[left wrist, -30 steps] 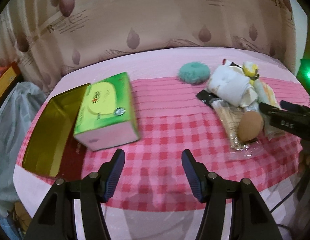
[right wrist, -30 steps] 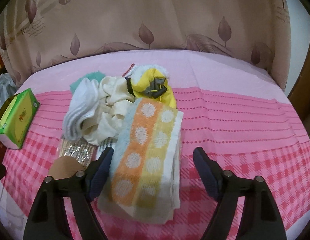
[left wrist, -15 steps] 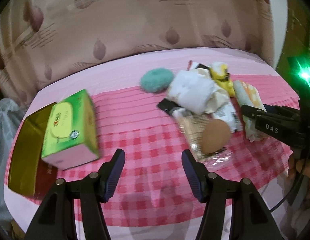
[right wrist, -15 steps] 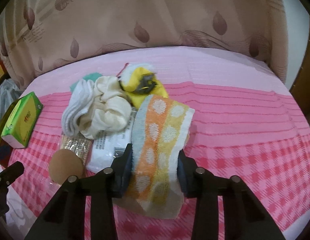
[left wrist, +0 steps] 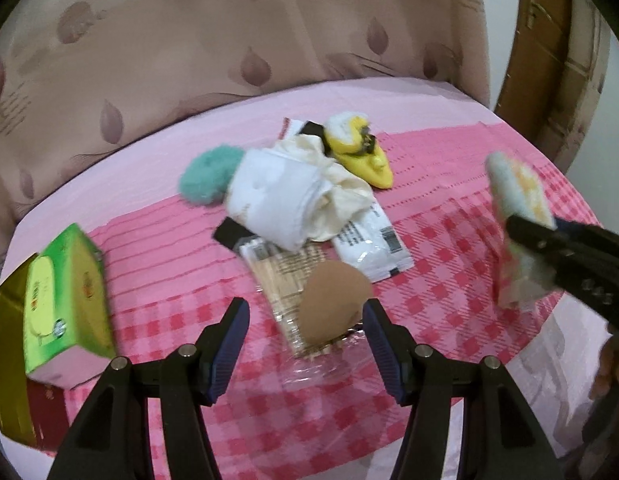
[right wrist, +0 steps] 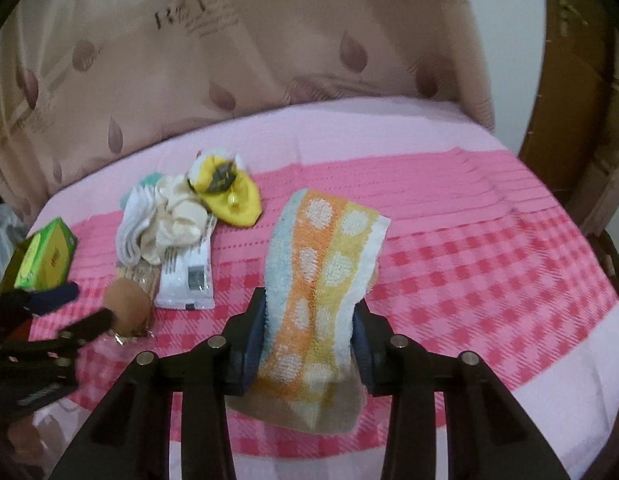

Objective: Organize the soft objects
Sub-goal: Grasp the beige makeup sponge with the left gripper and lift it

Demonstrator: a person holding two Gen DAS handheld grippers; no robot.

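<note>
1. Far left of the left gripper: a gold tin, open, inside not readable; a green tissue box lies partly over it, blurred.
2. Left gripper jaws spread wide, nothing pinched. A brown sponge sits just ahead between the fingers on a clear packet of sticks.
3. Beyond the sponge: a pile with a teal puff, rolled white socks, a cream cloth, a yellow slipper and a white sachet, overlapping; a black item underneath is mostly hidden.
4. Right gripper jaws have just been closing and now pinch the striped dotted towel, held clear of the pile; its lower end droops below the fingers.
5. Right of the towel: open checked pink cloth out to the table edge, wooden frame past it.
6. Curtain backs the far edge. The picture's lower-right corner in the left wrist view shows part of a hand, cut off.
</note>
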